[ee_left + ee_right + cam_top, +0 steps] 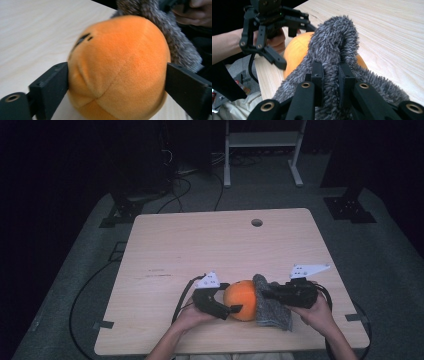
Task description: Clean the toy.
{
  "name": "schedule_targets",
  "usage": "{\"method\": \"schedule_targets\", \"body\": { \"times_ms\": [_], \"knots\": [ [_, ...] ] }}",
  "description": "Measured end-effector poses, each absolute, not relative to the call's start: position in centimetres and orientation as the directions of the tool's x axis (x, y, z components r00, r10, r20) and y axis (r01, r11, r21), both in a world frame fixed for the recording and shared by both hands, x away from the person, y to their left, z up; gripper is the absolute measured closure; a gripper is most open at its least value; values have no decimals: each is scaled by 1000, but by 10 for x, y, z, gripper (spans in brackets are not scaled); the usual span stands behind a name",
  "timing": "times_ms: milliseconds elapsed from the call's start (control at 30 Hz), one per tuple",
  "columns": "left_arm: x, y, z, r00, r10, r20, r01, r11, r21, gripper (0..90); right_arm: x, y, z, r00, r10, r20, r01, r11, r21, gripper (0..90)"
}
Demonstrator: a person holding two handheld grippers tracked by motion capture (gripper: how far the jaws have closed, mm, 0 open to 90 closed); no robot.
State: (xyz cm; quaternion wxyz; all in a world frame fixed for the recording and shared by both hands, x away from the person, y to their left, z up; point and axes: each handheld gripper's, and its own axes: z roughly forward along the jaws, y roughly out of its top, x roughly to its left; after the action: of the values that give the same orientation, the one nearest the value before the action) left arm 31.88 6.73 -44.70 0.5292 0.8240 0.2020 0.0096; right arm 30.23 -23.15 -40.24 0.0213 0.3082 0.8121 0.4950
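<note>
Near the front edge of the bench (165, 240), between the person's two hands, lies an orange plush ball (241, 299) with a grey fuzzy cloth (272, 312) draped against its right side. The left gripper (225, 306) has its jaws spread wide around the ball; in the left gripper view one black jaw sits against the ball's left flank and the other against its right, both touching the plush (117, 70), though whether they press in or merely rest there is hard to tell. The right gripper (267, 293) has its jaws drawn narrow, pinching a fold of the grey cloth (337, 50); in the right gripper view the fibres bulge up between and over the two jaws.

The cloth stands in the way of the ball's right side, hiding it in the high view and most of it in the right gripper view, where just an orange patch (295, 53) shows beyond the left gripper (272, 32). A small dark mark (83, 38) sits on the ball's upper left. Farther back the bench has a round hole (257, 222). The room beyond is dark, with a white frame (262, 150) and cables (180, 190) on the floor barely made out.
</note>
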Motion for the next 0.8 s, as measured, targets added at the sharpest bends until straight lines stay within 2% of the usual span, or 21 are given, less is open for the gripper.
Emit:
{"method": "schedule_targets", "body": {
  "times_ms": [67,167,233,300,367,467,533,667,800],
  "knots": [
    [314,67,-443,924,350,-156,287,-360,888,196,303,-233,-402,-803,529,274,484,311,818,771],
    [305,68,-429,919,364,-148,266,-299,917,322,301,-231,-396,-794,541,275,475,271,837,775],
    [301,71,-412,919,367,-146,253,-262,931,328,301,-229,-390,-799,542,261,455,260,852,776],
    [299,76,-399,913,379,-150,254,-243,936,327,303,-231,-389,-801,516,304,462,210,862,776],
    [298,76,-395,904,412,-111,248,-296,922,326,307,-230,-394,-794,496,351,486,173,856,775],
    [300,71,-408,888,450,-93,281,-372,885,324,314,-218,-408,-775,538,330,521,249,816,777],
    [301,72,-412,879,464,-111,299,-354,886,325,314,-213,-413,-776,548,311,524,288,801,779],
    [302,69,-408,868,486,-99,304,-366,880,323,305,-211,-390,-817,484,313,466,235,853,780],
    [300,63,-410,884,458,-91,289,-383,877,269,296,-195,-382,-842,487,230,411,303,860,775]
  ]
}}
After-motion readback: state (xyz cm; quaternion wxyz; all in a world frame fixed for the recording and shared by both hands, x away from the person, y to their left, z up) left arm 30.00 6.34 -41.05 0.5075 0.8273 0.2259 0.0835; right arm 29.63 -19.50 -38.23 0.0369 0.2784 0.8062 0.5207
